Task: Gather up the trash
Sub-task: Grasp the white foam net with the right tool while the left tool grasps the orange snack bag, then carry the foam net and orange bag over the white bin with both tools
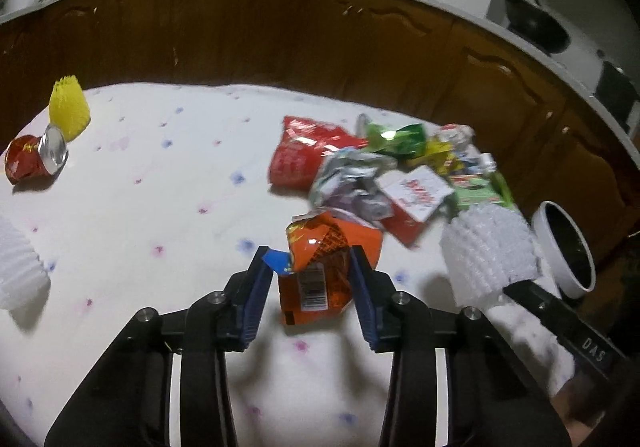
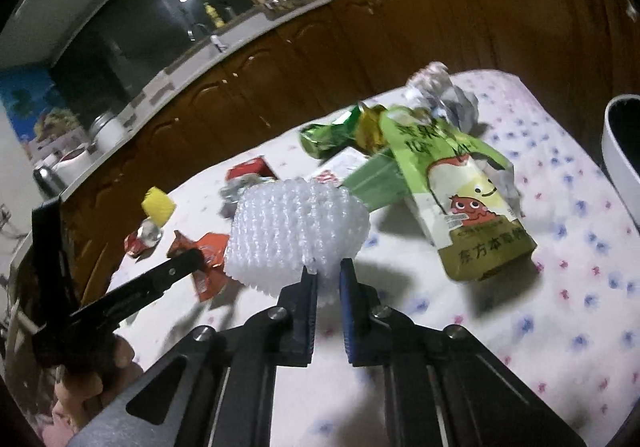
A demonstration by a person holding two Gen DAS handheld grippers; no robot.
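Observation:
My left gripper (image 1: pixel 312 267) is shut on an orange snack wrapper (image 1: pixel 320 267) and holds it above the table. My right gripper (image 2: pixel 328 271) is shut on a white foam fruit net (image 2: pixel 296 235), lifted off the cloth; the net also shows in the left wrist view (image 1: pixel 488 251). A heap of trash lies behind: a red bag (image 1: pixel 300 155), a green wrapper (image 1: pixel 396 139), crumpled paper (image 1: pixel 352 183) and a green drink pouch (image 2: pixel 460 187). A white bin (image 1: pixel 568 251) stands at the table's right edge.
A crushed red can (image 1: pixel 36 159) and a yellow foam net (image 1: pixel 68 107) lie at the far left. Another white foam net (image 1: pixel 16 267) sits at the left edge. The table has a white flowered cloth (image 1: pixel 160 207). Brown cabinets (image 1: pixel 280 35) stand behind.

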